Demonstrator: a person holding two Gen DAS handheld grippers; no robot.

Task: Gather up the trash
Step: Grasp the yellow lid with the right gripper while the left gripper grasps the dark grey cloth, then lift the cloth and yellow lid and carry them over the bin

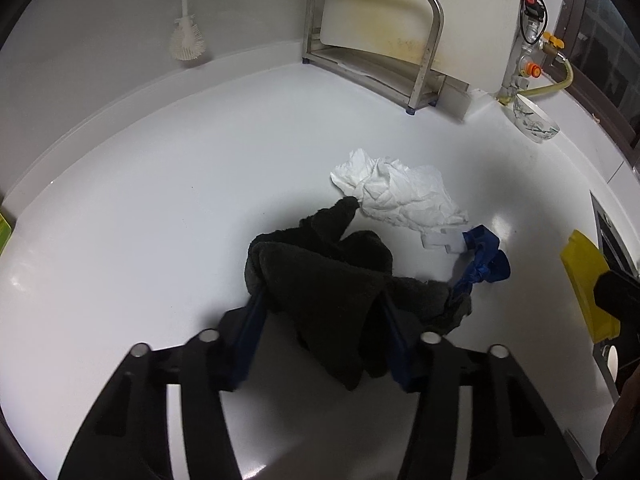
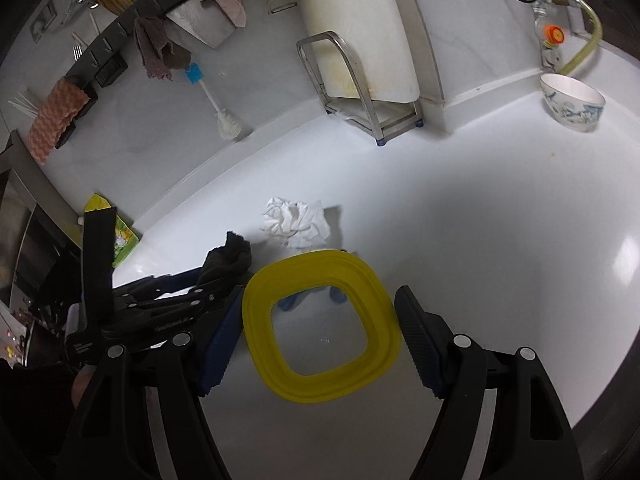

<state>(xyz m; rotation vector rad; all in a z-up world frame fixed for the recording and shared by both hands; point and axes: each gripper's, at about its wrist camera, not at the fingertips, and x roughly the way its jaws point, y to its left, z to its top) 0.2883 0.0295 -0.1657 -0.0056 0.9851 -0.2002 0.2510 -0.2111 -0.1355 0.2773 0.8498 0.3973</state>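
My left gripper (image 1: 320, 292) is shut on a dark grey cloth (image 1: 320, 276) that hangs over its blue fingers just above the white counter. Beyond it lie a crumpled white tissue (image 1: 396, 192), a small white scrap (image 1: 440, 240) and a crumpled blue wrapper (image 1: 484, 264). My right gripper (image 2: 320, 320) holds a yellow square ring-shaped lid (image 2: 320, 324) between its blue pads, low over the counter. In the right wrist view the tissue (image 2: 296, 220) lies just beyond the lid, blue wrapper bits (image 2: 336, 294) show through the lid's opening, and the cloth (image 2: 232, 258) sits at the left gripper's tip.
A steel rack (image 1: 376, 40) holding a white cutting board stands at the back wall. A patterned bowl (image 2: 572, 102) sits at the back right near gas valves and a yellow hose. A bottle brush (image 2: 220, 108) hangs on the wall. A yellow-green packet (image 2: 116, 236) lies at the left.
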